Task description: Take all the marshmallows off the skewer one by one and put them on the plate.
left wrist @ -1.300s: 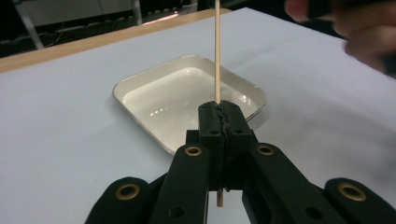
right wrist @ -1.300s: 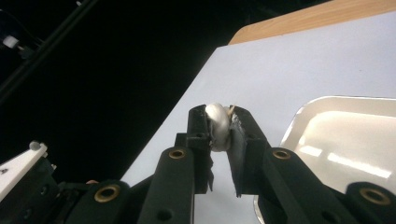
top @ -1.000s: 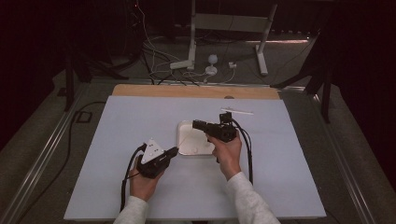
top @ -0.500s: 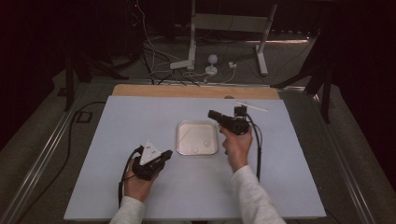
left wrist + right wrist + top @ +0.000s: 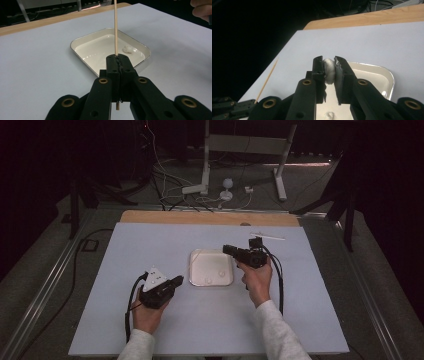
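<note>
ITEM 1 – left claw (image 5: 117,58): jaws clamped tight on a thin wooden skewer (image 5: 116,27). Skewer stands roughly upright between the jaws, short stub poking out below, long end running up out of the left gripper view. In high view the left claw (image 5: 176,281) sits low at the near-left of the tray, above the surface.

ITEM 2 – right claw (image 5: 329,67): jaws closed on a small white soft lump (image 5: 329,70), prob. marshmallow or dough ball; lump squeezed between pads, bulging a bit at top. In high view the right claw (image 5: 227,249) hovers at the tray's far-right corner, lifted off it.

ITEM 3 – tray (image 5: 195,270): white, shallow, rounded corners, mid-surface, between the two hands. Holds two more white lumps (image 5: 128,49) near its right side, loose.

ITEM 4 – surface (image 5: 150,240): pale sheet over a wooden top. A spare stick (image 5: 267,237) lies near the far edge, behind the right hand.

STEP (est.): lump picked, skewer held; next looks like bringing lump and skewer tip together to spear it.

RISKS:
- Lump soft: grip too hard → squashed or stuck to pads; too light → drops back to tray or surface.
- Skewer thin, held low: side load while spearing → pivots in jaws, slips down, or snaps.
- Tip off-centre → glances off lump, tears its edge, or strikes a right jaw.
- Both claws near tray rim: low approach could knock tray, scatter remaining lumps.
</note>
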### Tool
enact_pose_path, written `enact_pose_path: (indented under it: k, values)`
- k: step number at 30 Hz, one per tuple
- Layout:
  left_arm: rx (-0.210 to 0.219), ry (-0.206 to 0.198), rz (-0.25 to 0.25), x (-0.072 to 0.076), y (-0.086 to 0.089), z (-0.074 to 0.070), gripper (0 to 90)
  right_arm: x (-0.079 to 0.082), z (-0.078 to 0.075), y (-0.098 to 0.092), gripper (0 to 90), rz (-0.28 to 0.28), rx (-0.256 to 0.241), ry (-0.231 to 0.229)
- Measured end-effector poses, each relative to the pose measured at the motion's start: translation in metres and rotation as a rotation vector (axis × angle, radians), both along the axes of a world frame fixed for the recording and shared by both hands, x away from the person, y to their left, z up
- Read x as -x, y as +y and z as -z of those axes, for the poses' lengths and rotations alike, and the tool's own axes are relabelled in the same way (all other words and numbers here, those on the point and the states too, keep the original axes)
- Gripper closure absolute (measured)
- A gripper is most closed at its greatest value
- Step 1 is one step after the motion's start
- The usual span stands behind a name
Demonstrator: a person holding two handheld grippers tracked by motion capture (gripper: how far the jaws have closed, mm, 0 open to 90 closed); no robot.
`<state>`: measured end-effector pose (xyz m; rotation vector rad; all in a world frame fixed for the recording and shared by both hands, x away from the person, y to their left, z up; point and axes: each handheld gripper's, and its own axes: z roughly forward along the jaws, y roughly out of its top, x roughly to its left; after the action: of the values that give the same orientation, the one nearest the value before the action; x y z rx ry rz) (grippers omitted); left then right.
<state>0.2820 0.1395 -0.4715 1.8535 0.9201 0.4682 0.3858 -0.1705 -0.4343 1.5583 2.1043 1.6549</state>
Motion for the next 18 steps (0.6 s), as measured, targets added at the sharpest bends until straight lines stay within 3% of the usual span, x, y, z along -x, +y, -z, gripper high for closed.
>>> enact_pose_path:
  k: [12, 18]
  values:
    - [0.018, 0.010, -0.001, -0.001, -0.002, 0.001, 89.9, 0.008, 0.009, 0.007, 78.4, -0.075, 0.111, 0.010]
    - [0.029, 0.011, -0.007, -0.002, -0.001, 0.000, 89.8, 0.010, 0.023, 0.007, 77.8, -0.096, 0.129, 0.042]
